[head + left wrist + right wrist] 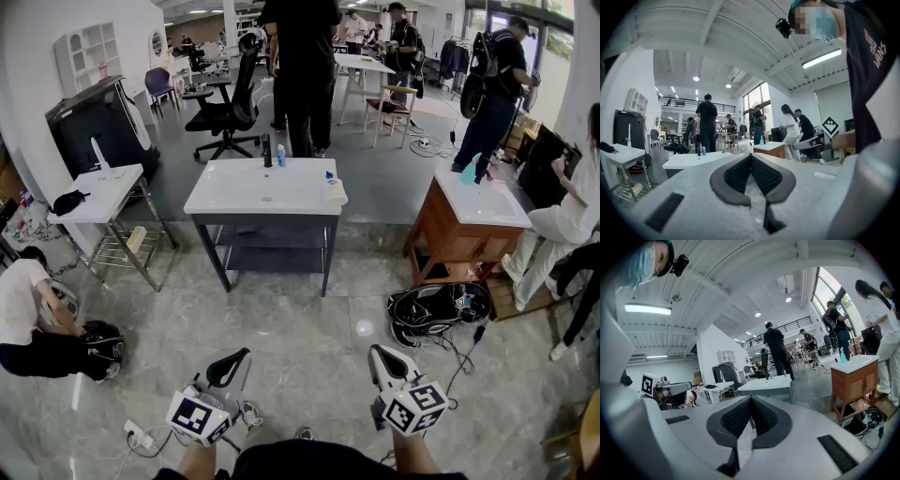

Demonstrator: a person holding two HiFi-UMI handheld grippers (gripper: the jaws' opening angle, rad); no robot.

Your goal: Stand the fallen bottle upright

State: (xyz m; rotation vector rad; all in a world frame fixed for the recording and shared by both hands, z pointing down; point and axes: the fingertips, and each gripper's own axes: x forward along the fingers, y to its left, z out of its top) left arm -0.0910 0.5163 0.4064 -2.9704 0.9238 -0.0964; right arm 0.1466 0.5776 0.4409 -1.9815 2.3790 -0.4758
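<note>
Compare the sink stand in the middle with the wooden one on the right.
The middle stand has an open dark metal frame with a lower shelf; the wooden cabinet is boxed in brown wood. The middle stand looks wider than the wooden cabinet. Both carry white basin tops.

Legible only as "VANS", in pale letters running down the black shirt at the right of the left gripper view; elsewhere just black-and-white square markers, without letters or digits, on the cube of the left tongs and the cube of the right tongs.
</note>
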